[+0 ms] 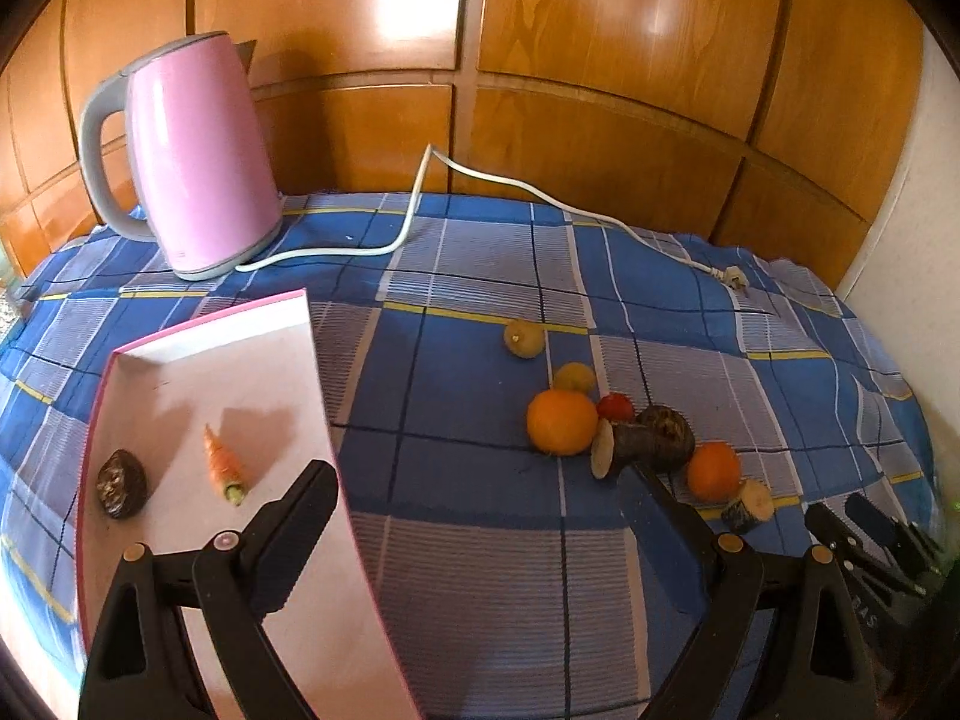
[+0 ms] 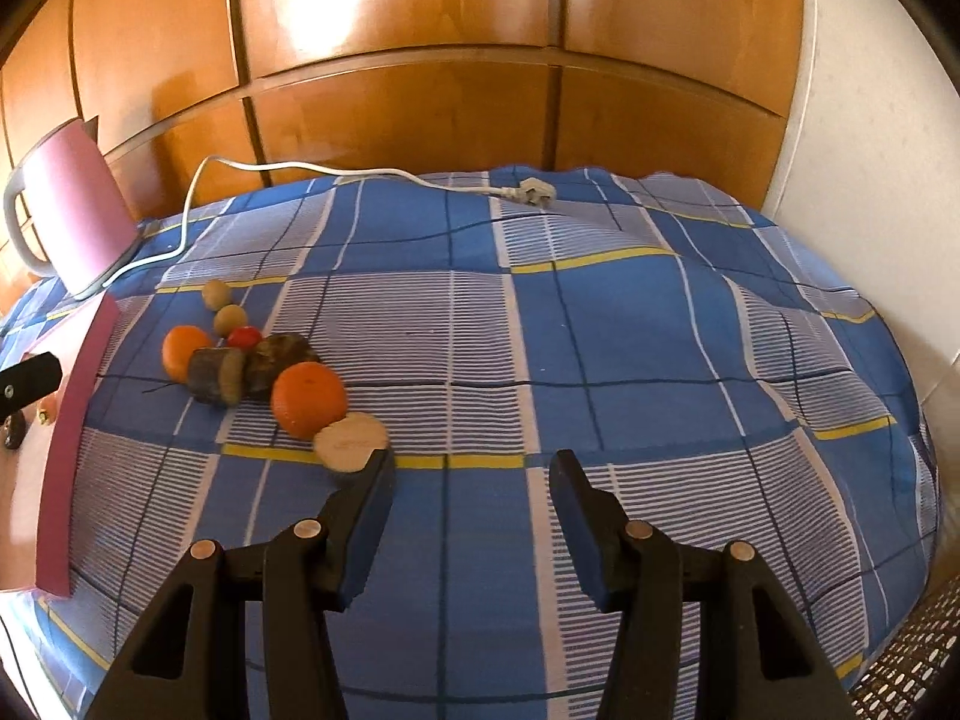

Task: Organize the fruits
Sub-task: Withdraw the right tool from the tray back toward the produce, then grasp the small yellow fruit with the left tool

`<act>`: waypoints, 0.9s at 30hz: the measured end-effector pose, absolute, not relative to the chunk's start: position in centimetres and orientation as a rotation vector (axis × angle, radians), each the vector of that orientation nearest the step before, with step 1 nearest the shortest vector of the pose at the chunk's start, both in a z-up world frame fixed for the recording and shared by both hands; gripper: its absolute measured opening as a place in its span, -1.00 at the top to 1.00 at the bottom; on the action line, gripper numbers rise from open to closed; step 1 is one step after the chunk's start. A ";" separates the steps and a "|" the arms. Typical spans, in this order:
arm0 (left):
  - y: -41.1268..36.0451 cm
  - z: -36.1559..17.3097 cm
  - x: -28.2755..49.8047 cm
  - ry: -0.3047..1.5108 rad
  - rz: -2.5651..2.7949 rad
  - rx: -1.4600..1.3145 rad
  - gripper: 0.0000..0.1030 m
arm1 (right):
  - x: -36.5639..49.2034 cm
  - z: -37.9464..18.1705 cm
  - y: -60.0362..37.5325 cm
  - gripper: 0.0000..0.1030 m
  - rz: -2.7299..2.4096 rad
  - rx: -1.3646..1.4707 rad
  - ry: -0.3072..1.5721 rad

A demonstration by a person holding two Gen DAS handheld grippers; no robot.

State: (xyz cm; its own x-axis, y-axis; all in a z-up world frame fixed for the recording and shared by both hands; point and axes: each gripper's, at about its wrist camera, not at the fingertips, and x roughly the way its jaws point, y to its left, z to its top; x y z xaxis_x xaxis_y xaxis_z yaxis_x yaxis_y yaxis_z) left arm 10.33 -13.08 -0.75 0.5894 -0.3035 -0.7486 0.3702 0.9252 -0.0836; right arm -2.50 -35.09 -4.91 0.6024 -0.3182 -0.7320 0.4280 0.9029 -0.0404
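Wooden cupboard doors (image 2: 420,30) stand behind a table covered in a blue checked cloth (image 2: 600,324).

The right claw (image 2: 471,483) is partly open and holds nothing; only cloth shows between its two fingers. Its left finger tip sits just beside a cut, pale-faced slice (image 2: 351,438), and whether the two touch is hard to say. The left claw (image 1: 480,483) stands wide open and also empty. One finger hangs over the white tray (image 1: 198,354), the other reaches toward the fruit pile, its tip right by the dark root (image 1: 657,435); contact cannot be judged.

Outward from there, the pile lies on the cloth to the right of the tray: a big orange (image 1: 561,420), a second orange (image 1: 713,471) nearer the right claw, a small red fruit (image 1: 616,405), two yellowish round fruits (image 1: 525,337) and (image 1: 574,377), plus the dark cut pieces between them. In the tray lie a small carrot (image 1: 223,465) and a dark wrinkled lump (image 1: 121,483) that I cannot identify.

Farther back stands a pink kettle (image 1: 198,162), its white cord (image 1: 420,204) trailing over the cloth to a loose plug (image 2: 534,188).

The tray's near end is cut off by the frame's edge, and in the right claw's view the kettle is half out of sight.
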 end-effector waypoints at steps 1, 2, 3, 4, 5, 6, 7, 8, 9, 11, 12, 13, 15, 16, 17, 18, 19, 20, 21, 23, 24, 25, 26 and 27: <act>-13.3 -0.8 10.5 0.856 -0.396 0.086 -0.84 | -2.6 -4.9 -35.2 -0.05 -0.438 0.145 0.817; -13.6 -0.8 10.8 0.857 -0.402 0.089 -0.83 | -2.7 -5.0 -35.5 -0.05 -0.443 0.147 0.817; -13.8 -0.9 11.0 0.858 -0.405 0.092 -0.83 | -2.7 -5.0 -35.6 -0.05 -0.448 0.149 0.818; -14.1 -0.9 11.2 0.860 -0.410 0.095 -0.83 | -2.8 -5.0 -35.9 -0.05 -0.455 0.153 0.818; -14.4 -1.0 11.5 0.861 -0.414 0.099 -0.82 | -2.9 -5.1 -36.0 -0.05 -0.462 0.156 0.818; -14.6 -1.1 11.8 0.862 -0.418 0.101 -0.81 | -3.0 -5.1 -36.3 -0.05 -0.470 0.160 0.818; -14.9 -1.2 12.2 0.870 -0.424 0.102 -0.80 | -3.1 -5.1 -36.5 -0.05 -0.479 0.163 0.817; -15.1 -1.3 12.6 0.879 -0.430 0.102 -0.77 | -3.2 -5.2 -36.8 -0.05 -0.488 0.166 0.815; -15.3 -1.5 13.0 0.888 -0.436 0.102 -0.74 | -3.4 -5.2 -37.1 -0.05 -0.500 0.168 0.812; -15.7 -1.8 13.9 0.907 -0.446 0.101 -0.67 | -3.7 -5.2 -37.8 -0.05 -0.530 0.180 0.808; -15.9 -2.0 14.4 0.919 -0.448 0.099 -0.61 | -3.9 -5.3 -38.3 -0.05 -0.545 0.191 0.805; -16.1 -2.3 14.9 0.934 -0.453 0.092 -0.58 | -4.1 -5.3 -38.6 -0.05 -0.559 0.197 0.802; -16.3 -2.7 15.8 0.955 -0.460 0.078 -0.50 | -4.4 -5.4 -39.4 -0.05 -0.592 0.210 0.799; -16.5 -2.9 16.3 0.965 -0.462 0.072 -0.48 | -4.4 -5.5 -39.7 -0.05 -0.602 0.218 0.800; -16.6 -3.0 16.8 0.975 -0.465 0.067 -0.44 | -4.5 -5.6 -40.1 -0.05 -0.613 0.224 0.802; -16.8 -3.2 17.3 0.985 -0.470 0.061 -0.41 | -4.6 -5.7 -40.5 -0.05 -0.626 0.229 0.803; -17.0 -3.3 17.8 0.994 -0.475 0.057 -0.39 | -4.7 -5.9 -40.9 -0.05 -0.638 0.238 0.804; -17.2 -3.4 18.2 0.999 -0.476 0.057 -0.38 | -4.8 -6.0 -41.3 -0.05 -0.652 0.251 0.804; -17.4 -3.5 18.7 1.004 -0.474 0.057 -0.36 | -5.0 -6.0 -41.8 -0.05 -0.674 0.262 0.798; -17.8 -3.7 19.7 1.016 -0.475 0.051 -0.31 | -5.5 -6.1 -42.9 -0.05 -0.732 0.289 0.782; -17.9 -3.7 20.0 1.020 -0.477 0.050 -0.30 | -5.8 -6.2 -43.4 -0.05 -0.756 0.308 0.779; -18.2 -3.8 20.4 1.024 -0.478 0.051 -0.29 | -6.2 -6.2 -44.2 -0.05 -0.787 0.340 0.776; -18.4 -3.9 20.8 1.028 -0.480 0.054 -0.26 | -6.4 -6.3 -44.7 -0.05 -0.804 0.355 0.775; -18.7 -4.0 21.1 1.030 -0.482 0.058 -0.17 | -6.7 -6.4 -45.2 -0.05 -0.825 0.366 0.777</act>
State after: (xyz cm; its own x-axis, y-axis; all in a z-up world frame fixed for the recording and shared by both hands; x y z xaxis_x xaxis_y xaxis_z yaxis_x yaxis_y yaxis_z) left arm 21.07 -18.66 -3.98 0.4206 -0.3573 -0.8339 0.4110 0.8945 -0.1759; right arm -6.65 -45.15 -6.45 0.4302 -0.5168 -0.7402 0.7695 0.6387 0.0012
